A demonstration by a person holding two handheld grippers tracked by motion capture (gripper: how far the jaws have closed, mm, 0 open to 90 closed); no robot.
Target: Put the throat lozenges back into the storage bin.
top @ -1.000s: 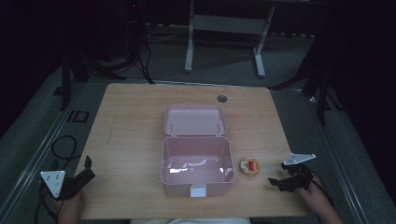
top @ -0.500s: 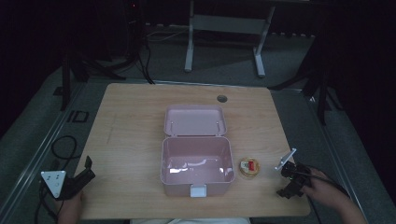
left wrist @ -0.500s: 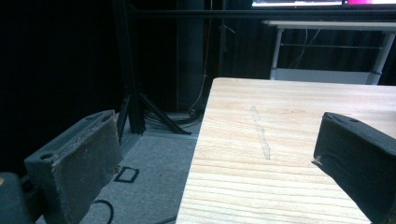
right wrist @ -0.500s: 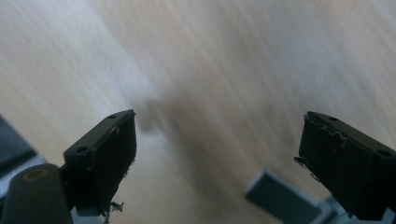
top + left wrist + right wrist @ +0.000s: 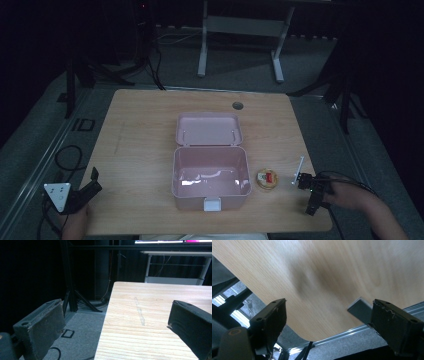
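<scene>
High view: a small round container [image 5: 266, 179] sits just right of the open pink box [image 5: 210, 172]; the right gripper [image 5: 311, 194] should approach low and level. Left gripper view: left gripper [image 5: 120, 327] wide open, empty, over the tabletop [image 5: 155, 315] edge. Right gripper view: jaws wide apart, holding nothing.

High view looks down on the whole surface [image 5: 145, 130]; both gripper views sit close above its edges

A pale pink box [image 5: 210, 171] with its pink lid [image 5: 208, 129] open, a round tan-and-red thing [image 5: 267, 179], light wood-grain table [image 5: 140, 140], black grippers
</scene>
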